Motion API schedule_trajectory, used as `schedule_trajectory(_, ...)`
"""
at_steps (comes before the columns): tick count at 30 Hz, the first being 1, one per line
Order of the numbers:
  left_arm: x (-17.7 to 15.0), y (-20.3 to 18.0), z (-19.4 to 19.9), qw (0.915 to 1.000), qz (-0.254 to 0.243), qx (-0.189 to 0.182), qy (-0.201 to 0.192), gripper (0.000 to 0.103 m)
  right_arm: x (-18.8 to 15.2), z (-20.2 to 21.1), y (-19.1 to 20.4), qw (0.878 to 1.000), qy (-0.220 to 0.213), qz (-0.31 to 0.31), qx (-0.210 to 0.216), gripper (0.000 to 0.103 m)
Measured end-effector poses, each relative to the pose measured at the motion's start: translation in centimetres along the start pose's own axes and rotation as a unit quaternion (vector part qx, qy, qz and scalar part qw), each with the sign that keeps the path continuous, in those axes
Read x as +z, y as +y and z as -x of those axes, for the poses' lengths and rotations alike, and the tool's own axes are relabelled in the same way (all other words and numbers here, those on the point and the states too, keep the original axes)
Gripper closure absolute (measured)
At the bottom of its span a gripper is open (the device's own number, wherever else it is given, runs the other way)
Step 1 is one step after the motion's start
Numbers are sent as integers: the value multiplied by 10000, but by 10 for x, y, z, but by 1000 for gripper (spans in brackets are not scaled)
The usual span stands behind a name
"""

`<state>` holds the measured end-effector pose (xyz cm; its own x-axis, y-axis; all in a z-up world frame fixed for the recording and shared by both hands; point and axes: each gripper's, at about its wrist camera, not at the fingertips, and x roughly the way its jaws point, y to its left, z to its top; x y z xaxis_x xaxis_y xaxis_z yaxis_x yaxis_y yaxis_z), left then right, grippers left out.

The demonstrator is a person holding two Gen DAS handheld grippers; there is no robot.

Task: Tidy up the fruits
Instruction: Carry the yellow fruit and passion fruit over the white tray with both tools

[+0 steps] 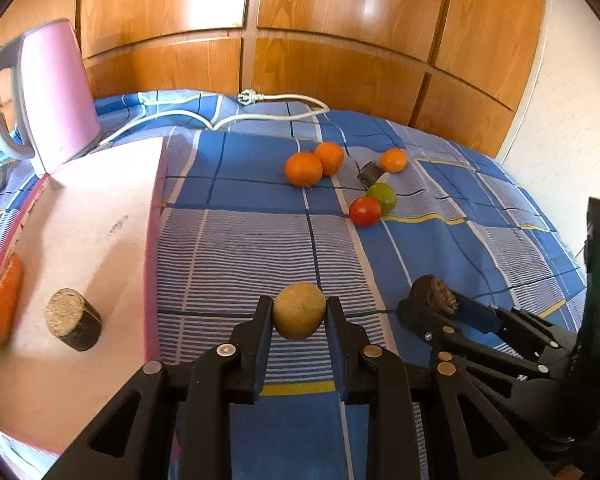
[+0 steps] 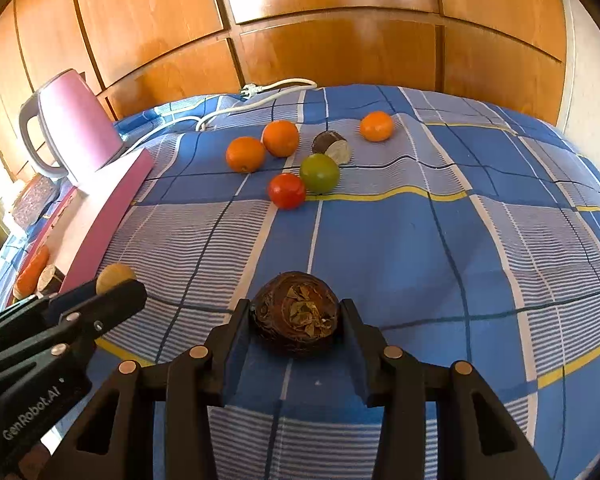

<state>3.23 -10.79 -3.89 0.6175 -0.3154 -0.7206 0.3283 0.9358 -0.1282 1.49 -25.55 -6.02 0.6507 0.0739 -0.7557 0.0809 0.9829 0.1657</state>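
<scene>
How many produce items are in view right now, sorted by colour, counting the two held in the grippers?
Orange fruits: 3
Red fruit: 1
Green fruit: 1
Yellow-tan round fruit, in left gripper: 1
Dark brown husked pieces (in right gripper): 3
Carrot: 1
Total: 10
</scene>
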Motion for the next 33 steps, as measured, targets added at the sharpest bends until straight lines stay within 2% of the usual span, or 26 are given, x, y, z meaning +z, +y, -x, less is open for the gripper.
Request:
schedule_trajectory(11,5,12,25,9995,132,-17,-273,77,-1,10,12,9998,-14,0,201,59)
schedule_trajectory(16,8,23,36,9991,180,93,-376,77,1,14,19,9995,-29,21,324,59)
schedule_trajectory(25,21,75,66,9933,601,667,-724,77,13,20,44,9975,-64,255,663,59)
schedule_trajectory(33,20,132,76,9846,992,1241,-730,77,35,24,96,9894,-81,772,1231,59)
